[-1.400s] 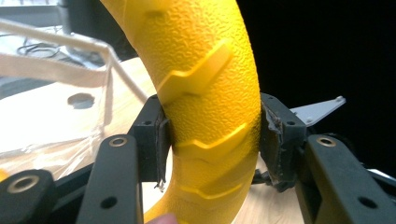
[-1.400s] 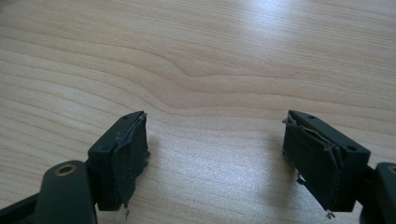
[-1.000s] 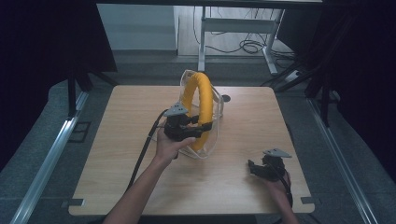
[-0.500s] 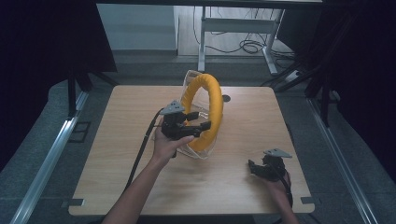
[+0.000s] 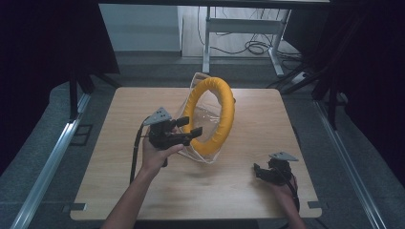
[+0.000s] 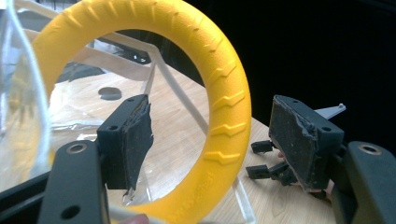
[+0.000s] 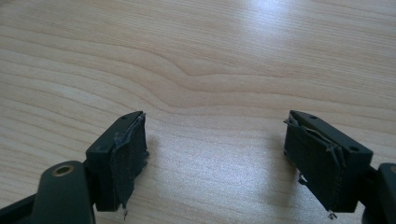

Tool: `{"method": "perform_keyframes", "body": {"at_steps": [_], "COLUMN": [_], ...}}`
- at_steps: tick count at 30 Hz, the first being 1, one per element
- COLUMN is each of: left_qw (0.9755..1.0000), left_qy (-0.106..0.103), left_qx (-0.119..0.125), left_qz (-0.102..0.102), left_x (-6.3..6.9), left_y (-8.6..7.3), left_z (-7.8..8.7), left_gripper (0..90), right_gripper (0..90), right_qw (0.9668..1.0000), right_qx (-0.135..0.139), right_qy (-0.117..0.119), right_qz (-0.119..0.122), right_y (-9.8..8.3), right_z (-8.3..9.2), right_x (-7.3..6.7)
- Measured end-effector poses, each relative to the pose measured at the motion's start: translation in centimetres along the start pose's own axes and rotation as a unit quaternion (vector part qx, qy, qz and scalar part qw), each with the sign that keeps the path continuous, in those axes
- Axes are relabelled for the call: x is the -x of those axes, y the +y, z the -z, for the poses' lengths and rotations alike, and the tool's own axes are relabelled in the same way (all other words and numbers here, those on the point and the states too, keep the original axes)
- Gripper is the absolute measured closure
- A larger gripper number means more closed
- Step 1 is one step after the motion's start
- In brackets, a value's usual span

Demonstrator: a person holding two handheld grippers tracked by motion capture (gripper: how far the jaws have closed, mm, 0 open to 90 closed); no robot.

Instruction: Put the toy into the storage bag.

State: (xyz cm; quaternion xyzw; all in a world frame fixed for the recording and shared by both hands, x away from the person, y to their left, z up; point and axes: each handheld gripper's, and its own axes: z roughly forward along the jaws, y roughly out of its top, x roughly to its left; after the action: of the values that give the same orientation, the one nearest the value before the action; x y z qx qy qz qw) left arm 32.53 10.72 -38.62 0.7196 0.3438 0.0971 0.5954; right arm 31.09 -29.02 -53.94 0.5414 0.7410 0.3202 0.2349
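Note:
A yellow foam ring [image 5: 224, 114] stands on edge in a clear plastic holder [image 5: 204, 156] at the middle of the table. My left gripper [image 5: 193, 125] is at the ring's near left rim. In the left gripper view the ring [image 6: 229, 98] passes between the jaws. The jaws have just been opening, and the pads [image 6: 137, 135] stand wide apart off the rim. My right gripper [image 5: 257, 172] rests low at the front right, well apart from the ring. It is open over bare wood [image 7: 219, 154] and holds nothing. It also shows farther off in the left gripper view [image 6: 259, 159].
The wooden table [image 5: 143, 191] ends close in front of both hands. A small round grey plug [image 6: 109, 93] sits in the tabletop behind the holder. A metal desk frame [image 5: 207, 43] and floor cables [image 5: 253, 47] lie beyond the far edge, with dark curtains at both sides.
The left gripper, shut on the ring's rim a second ago, has opened and drawn back to the left. The ring has swung from edge-on to nearly face-on. The right gripper has not moved.

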Motion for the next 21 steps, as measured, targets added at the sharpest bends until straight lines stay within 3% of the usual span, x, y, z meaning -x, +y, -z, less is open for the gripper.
{"method": "perform_keyframes", "body": {"at_steps": [11,21], "left_qw": [0.9999,0.9984], "left_qy": [0.015,0.044], "left_qx": [-0.005,-0.034], "left_qz": [0.000,0.011], "left_x": [-0.6,-1.2], "left_y": [-1.3,-3.4], "left_z": [3.2,5.1], "left_gripper": [30.4,30.9], "right_gripper": [21.3,21.3], "right_qw": [1.0000,1.0000], "right_qx": [0.000,0.000], "right_qy": [-0.001,-0.002], "right_qz": [-0.001,-0.001], "right_y": [0.0,0.0], "right_z": [0.0,0.0], "right_x": [0.0,-0.1]}}
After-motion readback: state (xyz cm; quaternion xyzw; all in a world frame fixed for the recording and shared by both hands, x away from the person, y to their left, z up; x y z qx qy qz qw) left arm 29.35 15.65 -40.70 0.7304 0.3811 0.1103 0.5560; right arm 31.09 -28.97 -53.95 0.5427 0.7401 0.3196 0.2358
